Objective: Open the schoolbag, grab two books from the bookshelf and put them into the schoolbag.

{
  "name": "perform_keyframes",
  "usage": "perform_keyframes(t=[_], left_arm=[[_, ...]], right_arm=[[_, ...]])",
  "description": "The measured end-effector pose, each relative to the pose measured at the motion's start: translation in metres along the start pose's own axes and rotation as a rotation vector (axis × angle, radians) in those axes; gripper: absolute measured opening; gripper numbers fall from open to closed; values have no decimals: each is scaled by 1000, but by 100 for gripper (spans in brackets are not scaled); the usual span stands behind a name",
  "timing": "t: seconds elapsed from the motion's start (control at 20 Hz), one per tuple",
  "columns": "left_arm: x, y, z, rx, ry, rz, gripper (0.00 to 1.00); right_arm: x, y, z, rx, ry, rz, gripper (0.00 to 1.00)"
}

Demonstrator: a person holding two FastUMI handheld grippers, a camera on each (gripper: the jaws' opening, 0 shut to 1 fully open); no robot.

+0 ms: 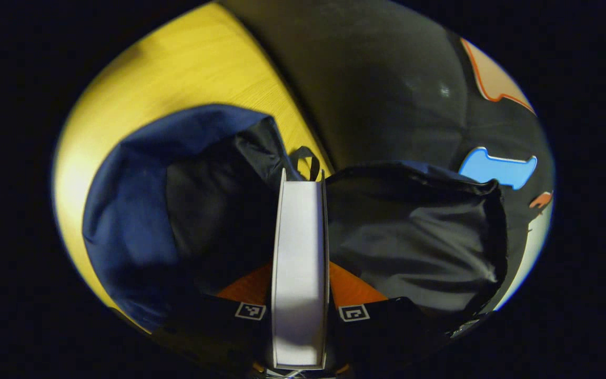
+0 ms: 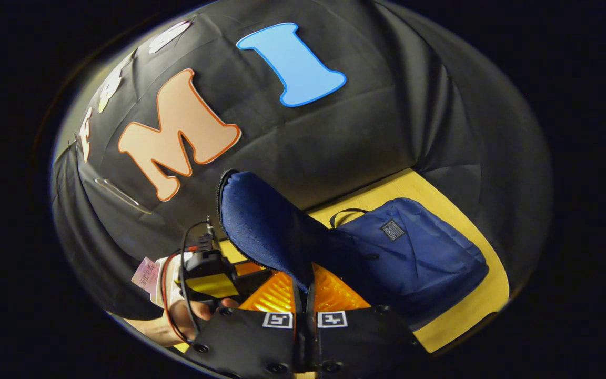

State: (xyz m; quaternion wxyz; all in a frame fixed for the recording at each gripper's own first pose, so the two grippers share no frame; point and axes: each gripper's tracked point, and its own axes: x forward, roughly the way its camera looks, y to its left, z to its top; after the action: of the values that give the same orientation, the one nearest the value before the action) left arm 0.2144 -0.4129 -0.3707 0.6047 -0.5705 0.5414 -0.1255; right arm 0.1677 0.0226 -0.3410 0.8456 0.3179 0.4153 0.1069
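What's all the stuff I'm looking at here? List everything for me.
schoolbag: one, dark blue with a black lining, lying open on the table; its flap is lifted.
book: one, pale grey-white edge, upright over the bag's open mouth.
table: one, yellow wood, under the bag.
booth wall: one, black cloth, behind the table.
left gripper: one, shut on the book; in the right gripper view it sits beside the flap, held by a hand.
right gripper: one, pinching the flap's edge.
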Motion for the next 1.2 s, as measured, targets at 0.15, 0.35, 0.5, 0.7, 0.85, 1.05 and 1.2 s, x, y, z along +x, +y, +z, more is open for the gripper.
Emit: perform_keyframes(t=[0.15, 0.35, 0.5, 0.7, 0.85, 1.05, 1.2], left_arm=[[4, 13, 3, -51, -7, 54, 38], [-10, 44, 9, 180, 26, 310, 84], [-22, 40, 18, 389, 11, 415, 96], [-62, 17, 36, 694, -54, 475, 93], [-102, -2, 51, 806, -109, 434, 93], [-173, -31, 74, 930, -202, 392, 93], [-232, -61, 94, 926, -292, 336, 93]], right_arm=[[-1, -4, -3, 0, 1, -3, 3], [4, -3, -9, 19, 14, -1, 6], [3, -3, -9, 21, 14, -2, 5], [4, -3, -10, 9, 12, -5, 6], [4, -3, -13, 0, 18, -2, 3], [6, -3, -15, -5, 22, -2, 3], [6, -4, -14, -1, 20, -7, 0]])
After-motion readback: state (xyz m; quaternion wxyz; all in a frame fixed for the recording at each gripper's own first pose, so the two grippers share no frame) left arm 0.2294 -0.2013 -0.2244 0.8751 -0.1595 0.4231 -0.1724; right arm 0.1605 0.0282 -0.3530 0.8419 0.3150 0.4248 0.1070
